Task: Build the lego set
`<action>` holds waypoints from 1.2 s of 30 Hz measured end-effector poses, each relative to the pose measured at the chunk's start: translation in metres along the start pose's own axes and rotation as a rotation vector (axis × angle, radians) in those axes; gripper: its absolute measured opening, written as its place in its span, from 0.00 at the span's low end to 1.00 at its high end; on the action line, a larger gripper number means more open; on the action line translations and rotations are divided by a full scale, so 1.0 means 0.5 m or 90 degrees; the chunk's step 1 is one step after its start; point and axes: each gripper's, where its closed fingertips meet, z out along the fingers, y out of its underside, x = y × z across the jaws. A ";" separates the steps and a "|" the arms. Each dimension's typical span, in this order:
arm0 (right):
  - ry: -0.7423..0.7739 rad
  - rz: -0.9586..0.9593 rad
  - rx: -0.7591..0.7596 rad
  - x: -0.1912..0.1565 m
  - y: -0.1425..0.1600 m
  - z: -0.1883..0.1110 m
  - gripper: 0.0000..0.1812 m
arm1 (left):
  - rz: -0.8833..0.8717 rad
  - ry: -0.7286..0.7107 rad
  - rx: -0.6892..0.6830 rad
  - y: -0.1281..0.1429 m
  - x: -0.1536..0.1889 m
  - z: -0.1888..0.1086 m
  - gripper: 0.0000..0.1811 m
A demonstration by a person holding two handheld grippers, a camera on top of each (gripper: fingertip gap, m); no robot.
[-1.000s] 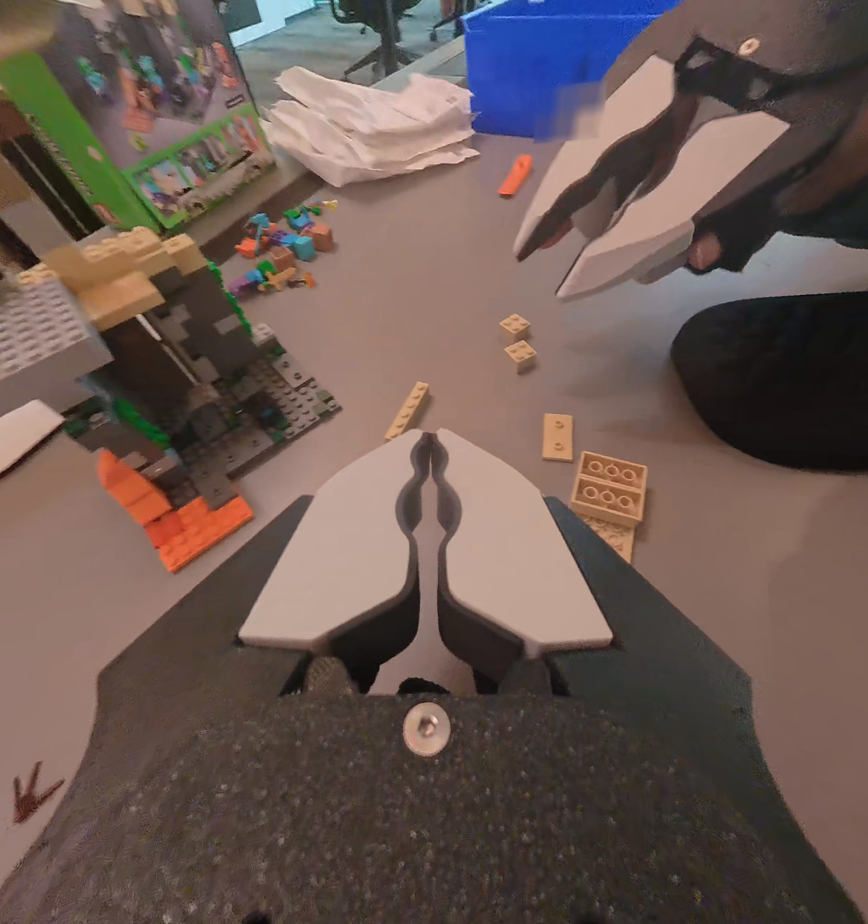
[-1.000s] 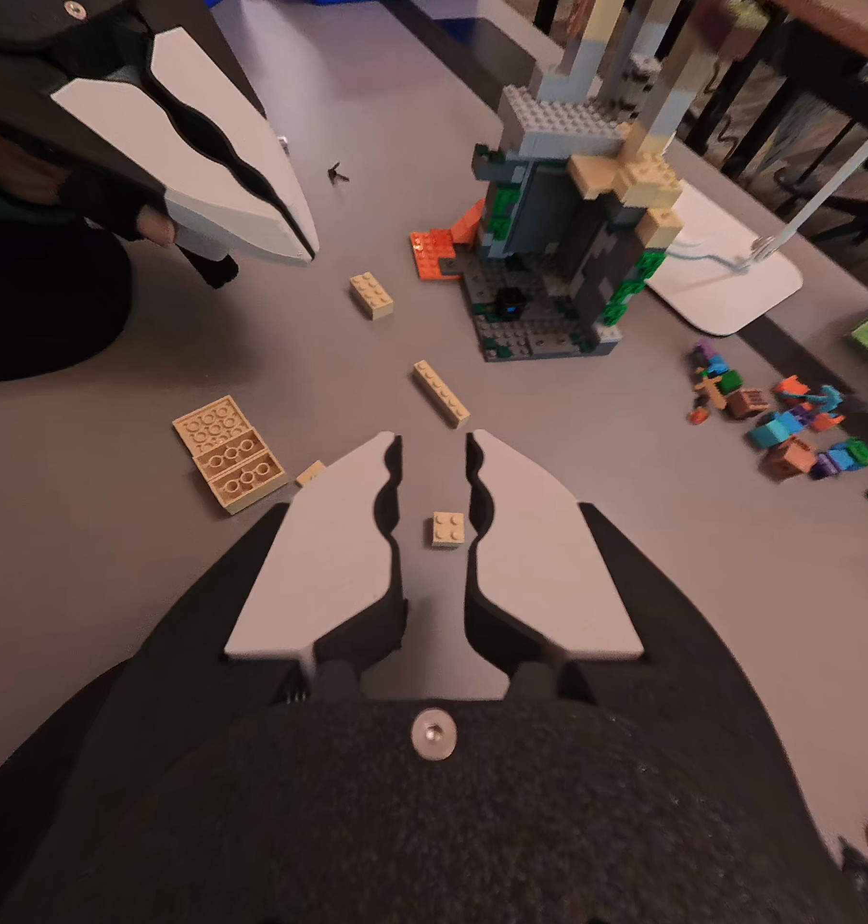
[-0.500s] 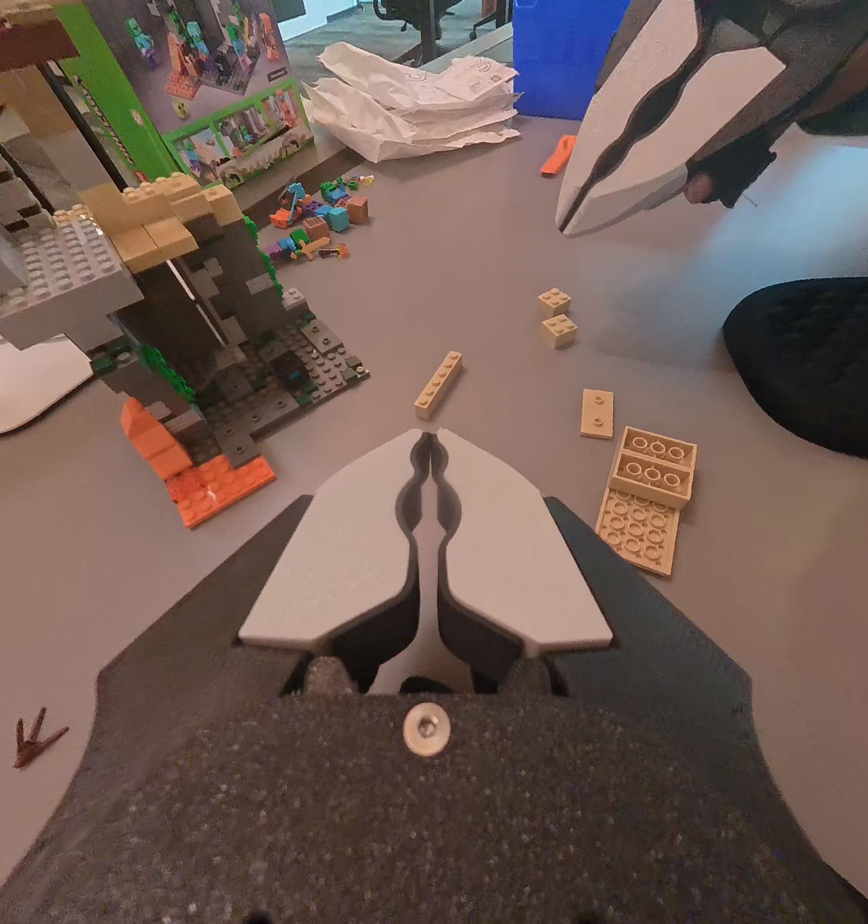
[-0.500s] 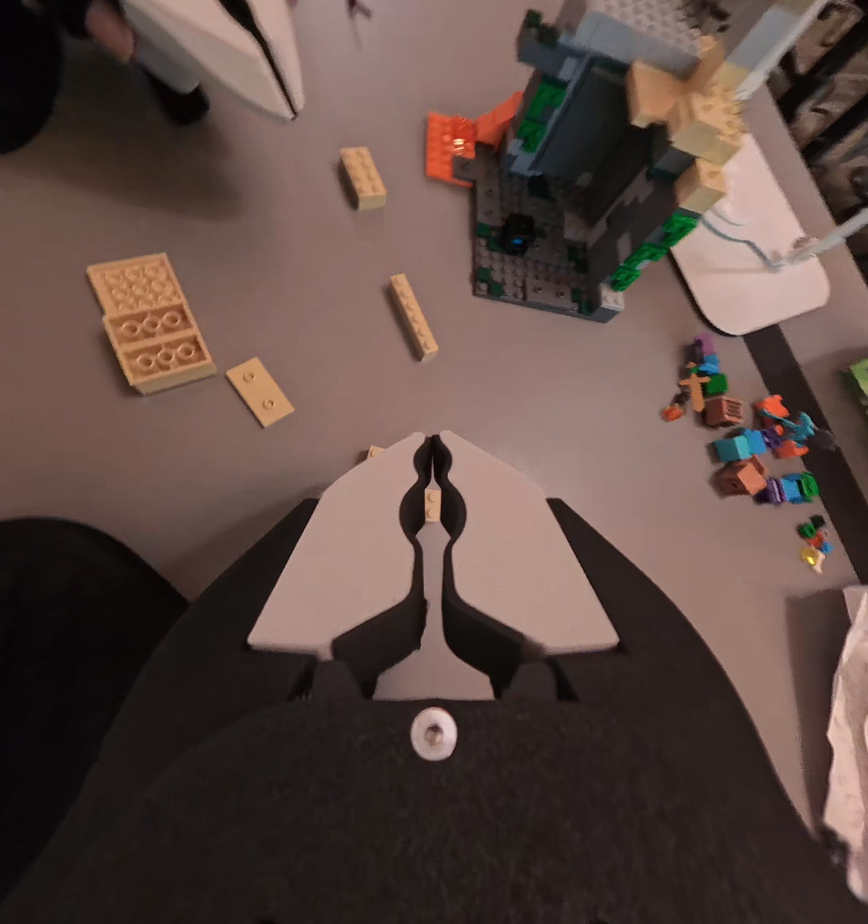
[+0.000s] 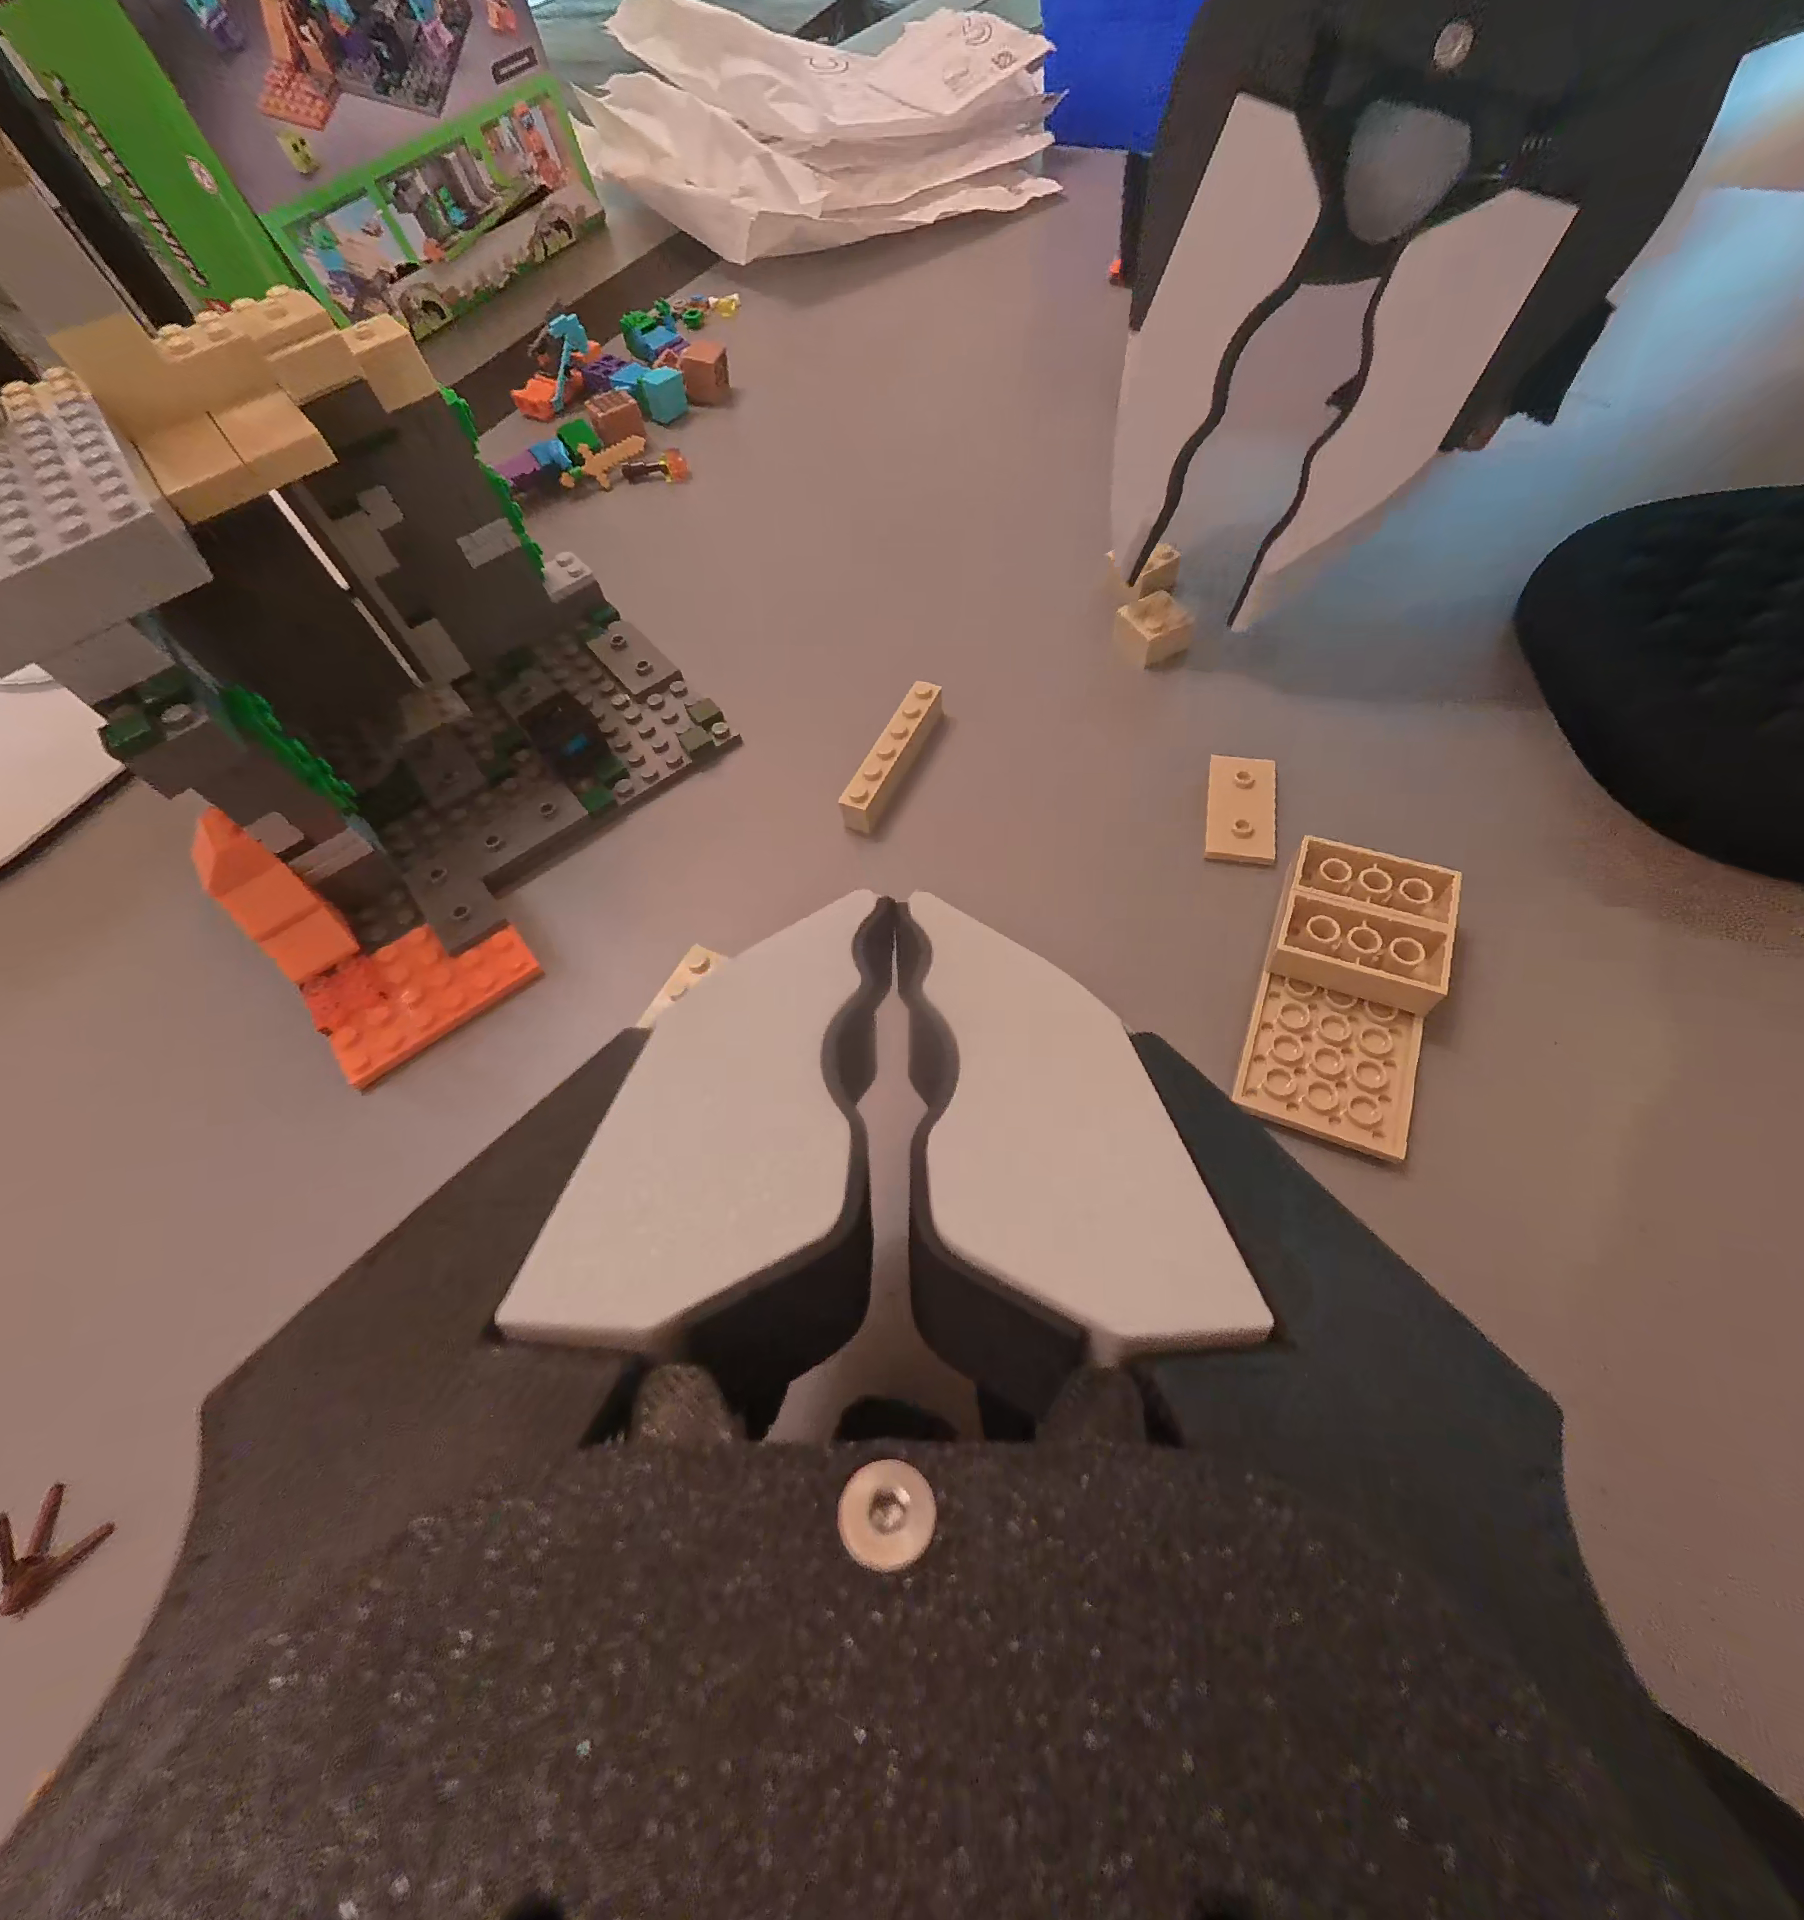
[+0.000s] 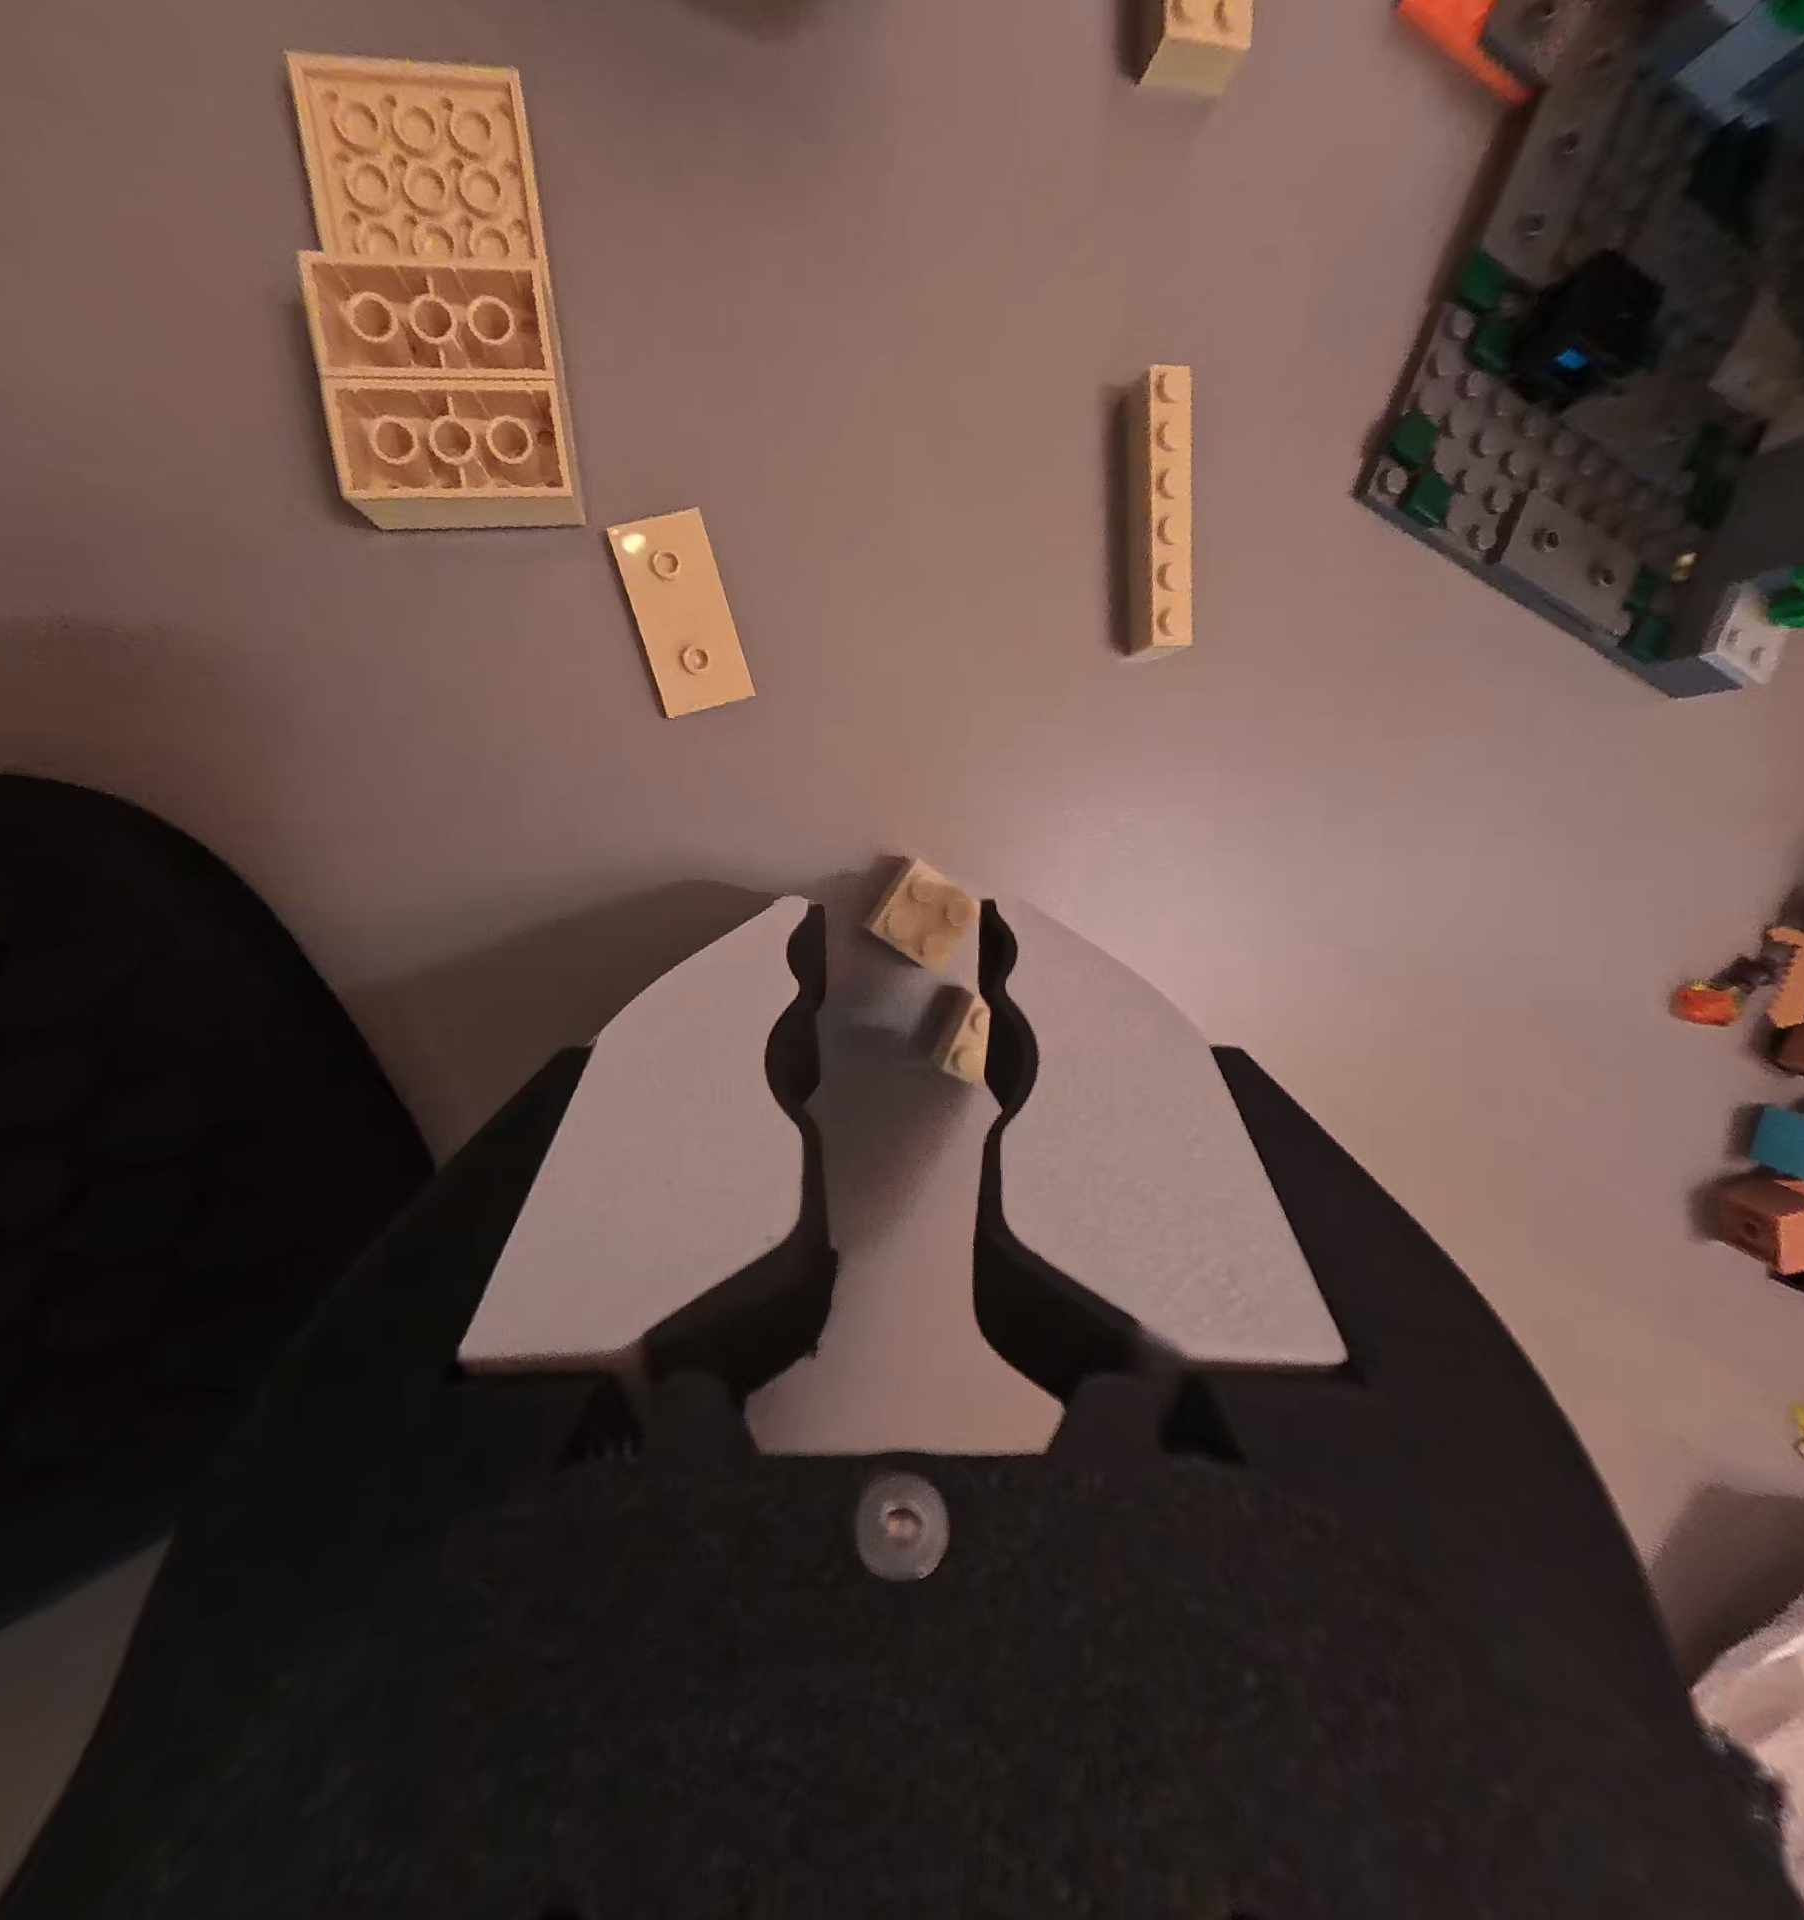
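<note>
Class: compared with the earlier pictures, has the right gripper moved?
Yes. In the left wrist view the right gripper has come down, open, over the two small tan bricks, beside the unmoved long tan brick.

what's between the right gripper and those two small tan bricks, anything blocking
Nothing visible blocks them. The right gripper is open just above the table, and both small tan bricks sit by its right jaw: one at the tips, one partly hidden further in.

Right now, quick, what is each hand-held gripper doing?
Left hand-held gripper: shut, holding nothing.
Right hand-held gripper: open over two small tan bricks, gripping neither.
</note>
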 end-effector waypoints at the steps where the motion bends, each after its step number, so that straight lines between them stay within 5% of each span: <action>1: 0.004 -0.005 -0.010 0.001 0.001 0.007 0.16 | 0.001 0.000 -0.001 0.001 0.000 0.000 0.00; 7: -0.005 0.019 0.009 0.004 -0.016 0.012 0.10 | 0.009 0.015 0.001 0.000 0.010 0.000 0.00; 14: -0.003 0.107 0.463 -0.044 -0.246 -0.094 0.10 | -0.066 0.220 0.143 -0.077 0.103 -0.034 0.09; 19: 0.012 0.122 0.676 -0.068 -0.331 -0.160 0.10 | -0.174 0.378 0.268 -0.141 0.139 -0.091 0.14; 26: -0.009 0.156 0.765 -0.071 -0.363 -0.179 0.10 | -0.194 0.435 0.365 -0.181 0.152 -0.136 0.13; 36: -0.031 0.171 0.778 -0.071 -0.355 -0.171 0.10 | -0.175 0.412 0.352 -0.173 0.143 -0.132 0.09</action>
